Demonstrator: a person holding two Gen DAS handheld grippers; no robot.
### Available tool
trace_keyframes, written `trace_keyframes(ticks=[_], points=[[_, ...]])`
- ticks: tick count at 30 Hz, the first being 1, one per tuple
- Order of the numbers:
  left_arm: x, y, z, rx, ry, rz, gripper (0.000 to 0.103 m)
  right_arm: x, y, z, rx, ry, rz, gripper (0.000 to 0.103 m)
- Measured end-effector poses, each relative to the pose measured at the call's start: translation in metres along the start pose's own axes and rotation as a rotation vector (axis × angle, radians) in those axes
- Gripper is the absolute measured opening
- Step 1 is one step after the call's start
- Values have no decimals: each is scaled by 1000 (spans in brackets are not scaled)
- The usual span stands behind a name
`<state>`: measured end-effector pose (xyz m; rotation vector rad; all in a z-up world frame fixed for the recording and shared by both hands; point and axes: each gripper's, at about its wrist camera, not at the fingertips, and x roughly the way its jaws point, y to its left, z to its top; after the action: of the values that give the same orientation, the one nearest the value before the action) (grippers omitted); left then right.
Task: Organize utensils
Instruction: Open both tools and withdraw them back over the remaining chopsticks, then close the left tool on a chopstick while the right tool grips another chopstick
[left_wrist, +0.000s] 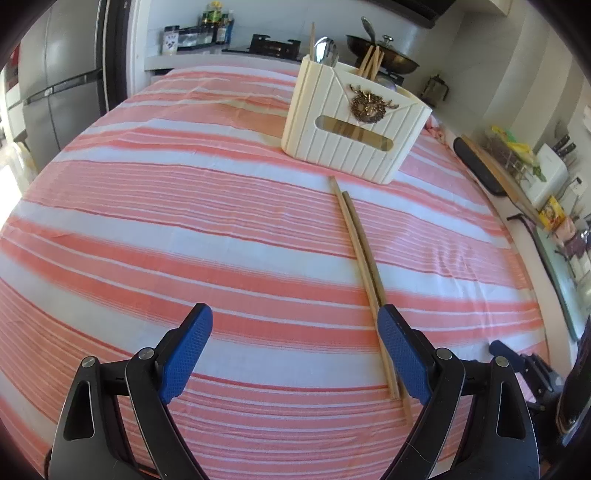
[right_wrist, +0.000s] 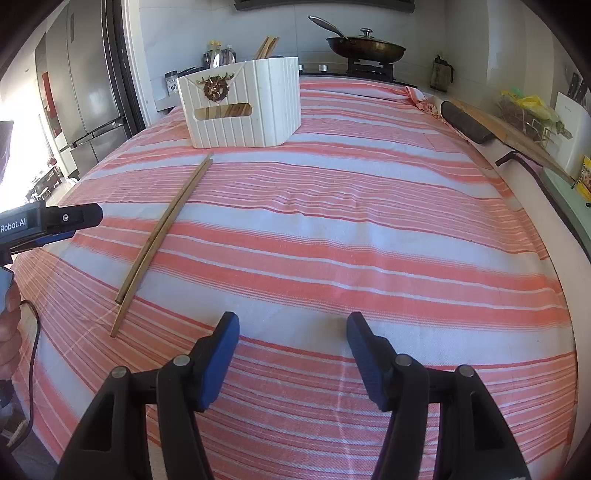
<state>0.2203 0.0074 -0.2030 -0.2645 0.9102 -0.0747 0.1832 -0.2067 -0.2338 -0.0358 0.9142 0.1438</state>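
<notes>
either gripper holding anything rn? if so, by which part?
Nothing is held. The left gripper is open, and the two chopsticks lie on the striped cloth beside its right finger. The right gripper is open over bare cloth.

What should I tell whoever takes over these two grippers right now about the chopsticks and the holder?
Left gripper: open, empty, low over the striped cloth, its right finger beside the near end of the chopsticks.
Right gripper: open, empty, over bare cloth, with the chopsticks off to its left.
The pair of chopsticks lies side by side on the cloth, far ends close to the white holder.
Done: the holder already has spoons and other chopsticks standing in it.
Left: pick up the loose pair and stand it in the holder. The left gripper looks nearer.
</notes>
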Motion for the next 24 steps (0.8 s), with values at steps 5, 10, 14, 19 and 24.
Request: trace_keyframes(ticks=[5, 10, 14, 19, 24], points=[[7, 0, 13, -8, 6, 4, 92, -1, -2, 0, 11, -3, 12, 62], [19, -14, 20, 23, 15, 1, 92, -1, -3, 0, 13, -4, 15, 62], [32, -35, 23, 98, 22, 19, 92, -1, -3, 0, 15, -5, 17, 62], [46, -42, 26, 130, 21, 92, 92, -2, -4, 0, 31, -10, 30, 62], [60, -41, 25, 156, 39, 157, 92, -2, -4, 0, 35, -11, 34, 62]])
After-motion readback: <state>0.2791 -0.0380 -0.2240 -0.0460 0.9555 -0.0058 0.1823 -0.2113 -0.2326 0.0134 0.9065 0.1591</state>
